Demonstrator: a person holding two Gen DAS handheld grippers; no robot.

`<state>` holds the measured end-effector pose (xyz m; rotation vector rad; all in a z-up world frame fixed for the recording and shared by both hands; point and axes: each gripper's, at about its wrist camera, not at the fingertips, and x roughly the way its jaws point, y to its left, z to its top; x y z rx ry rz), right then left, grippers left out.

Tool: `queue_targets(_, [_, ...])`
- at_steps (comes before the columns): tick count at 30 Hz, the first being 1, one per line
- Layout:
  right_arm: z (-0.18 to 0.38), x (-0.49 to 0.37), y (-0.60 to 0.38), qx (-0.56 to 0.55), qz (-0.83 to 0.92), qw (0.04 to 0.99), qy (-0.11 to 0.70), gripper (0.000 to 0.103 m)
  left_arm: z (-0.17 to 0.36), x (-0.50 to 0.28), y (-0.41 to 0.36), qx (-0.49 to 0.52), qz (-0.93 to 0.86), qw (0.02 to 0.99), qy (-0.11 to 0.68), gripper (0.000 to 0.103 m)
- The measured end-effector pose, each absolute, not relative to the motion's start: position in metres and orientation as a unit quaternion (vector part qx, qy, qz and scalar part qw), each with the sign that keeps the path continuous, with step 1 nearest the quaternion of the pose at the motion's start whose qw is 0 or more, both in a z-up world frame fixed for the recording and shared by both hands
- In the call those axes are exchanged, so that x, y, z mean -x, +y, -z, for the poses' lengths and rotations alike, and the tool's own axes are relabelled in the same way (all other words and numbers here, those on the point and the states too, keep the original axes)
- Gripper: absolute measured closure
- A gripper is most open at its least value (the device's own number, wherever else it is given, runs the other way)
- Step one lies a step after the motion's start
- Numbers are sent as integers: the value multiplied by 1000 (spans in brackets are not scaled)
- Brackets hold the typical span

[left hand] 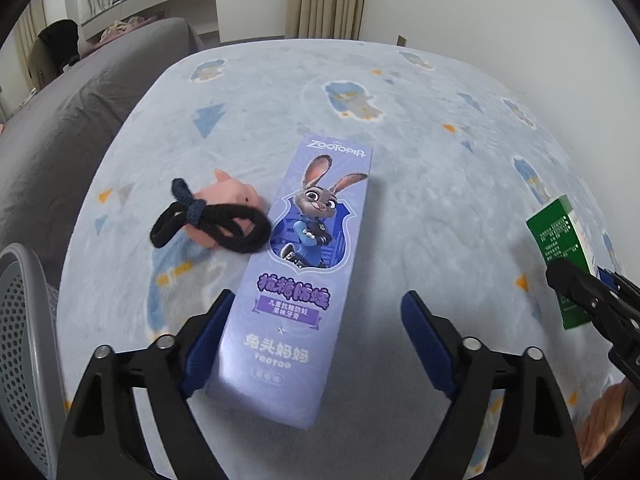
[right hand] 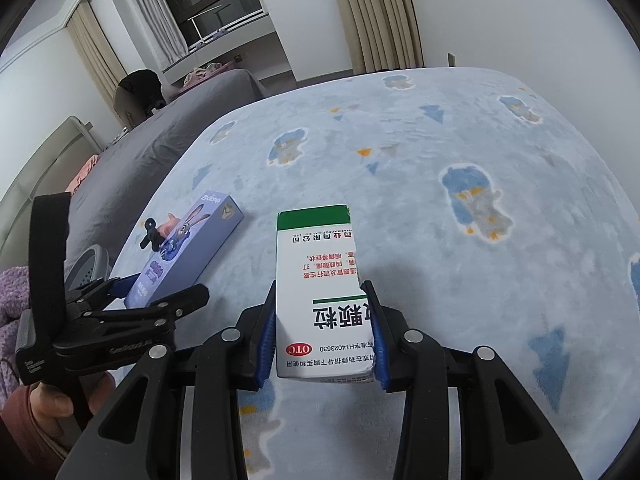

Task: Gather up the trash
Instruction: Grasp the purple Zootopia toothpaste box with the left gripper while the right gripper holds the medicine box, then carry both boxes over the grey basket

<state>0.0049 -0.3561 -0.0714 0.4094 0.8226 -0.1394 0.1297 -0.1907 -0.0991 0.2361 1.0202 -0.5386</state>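
Two cartons | right hand-held gripper (right hand: 325,332) clamps white-green torn cardboard medicine box (right hand: 316,280) | left hand-held gripper (left hand: 320,332) spread wide astride flat purple rectangular toothpaste carton (left hand: 300,264) on fleecy bed blanket (left hand: 440,200)

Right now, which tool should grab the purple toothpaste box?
Left. The left tool is open, straddling the purple toothpaste box. The right tool is shut on the green-and-white medicine box.
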Motion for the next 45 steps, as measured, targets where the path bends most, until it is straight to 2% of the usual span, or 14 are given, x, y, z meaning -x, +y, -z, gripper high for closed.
queue_targets(2, [71,-5,-357,-197,67,895,396,65,101,-130,-194,-113,250,833,481,30])
queue_targets(5, [71,-3,-357,-199,69,895,394,65,101,-130,-199,-117,242,838,474,41])
queue_targets(8, [71,-2,-359,-203,71,894,393,65,99,-128,-198,-119,239,841,472,60])
queue_targets(20, [69,0,-364,-203,73,896,387,65,90,-82,-179,-131,259,834,470,60])
queue_targets(27, [59,2,-350,-191,68,900,385,65,64,-53,-151,-127,254,851,441,60])
queue_targets(36, [38,15,-307,-182,52,905,380,65,27,-38,-92,-92,228,883,400,60])
queue_targets(45, [19,6,-240,-154,12,912,379,65,15,-32,-18,-56,183,904,383,60])
